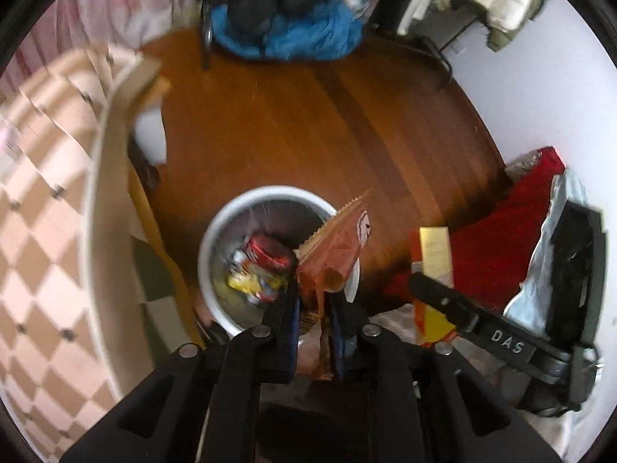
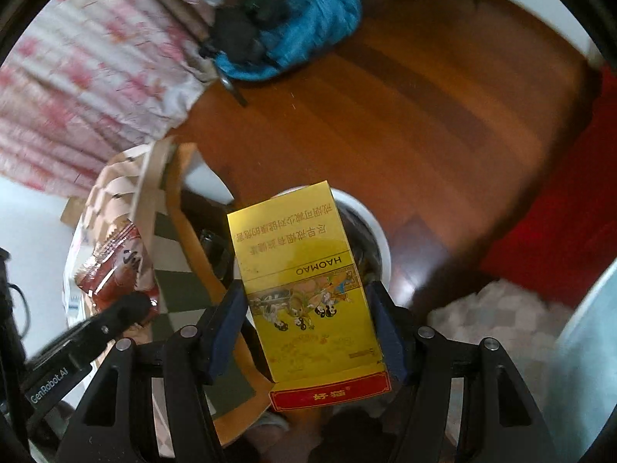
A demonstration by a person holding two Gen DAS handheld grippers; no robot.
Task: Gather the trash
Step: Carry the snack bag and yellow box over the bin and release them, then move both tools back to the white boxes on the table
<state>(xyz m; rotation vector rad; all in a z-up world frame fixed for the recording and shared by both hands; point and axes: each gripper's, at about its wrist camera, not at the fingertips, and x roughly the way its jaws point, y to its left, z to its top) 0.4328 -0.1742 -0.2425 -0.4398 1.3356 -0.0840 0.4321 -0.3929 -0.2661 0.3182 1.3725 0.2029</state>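
Observation:
My left gripper (image 1: 313, 297) is shut on an orange-brown snack wrapper (image 1: 339, 243) and holds it over the right rim of a white round trash bin (image 1: 216, 231) on the wooden floor. The bin holds a red can and yellow wrappers. My right gripper (image 2: 308, 301) is shut on a yellow HAOMAO cigarette box (image 2: 304, 270) held above the same bin (image 2: 380, 239). The right gripper with the yellow box also shows in the left wrist view (image 1: 435, 254). The left gripper with the wrapper (image 2: 115, 270) shows at the left of the right wrist view.
A table with a pink checked cloth (image 1: 46, 208) stands left of the bin, with a wooden chair (image 2: 193, 231) beside it. A blue bag (image 1: 293, 34) lies on the floor at the back. A red cloth (image 1: 501, 239) lies to the right.

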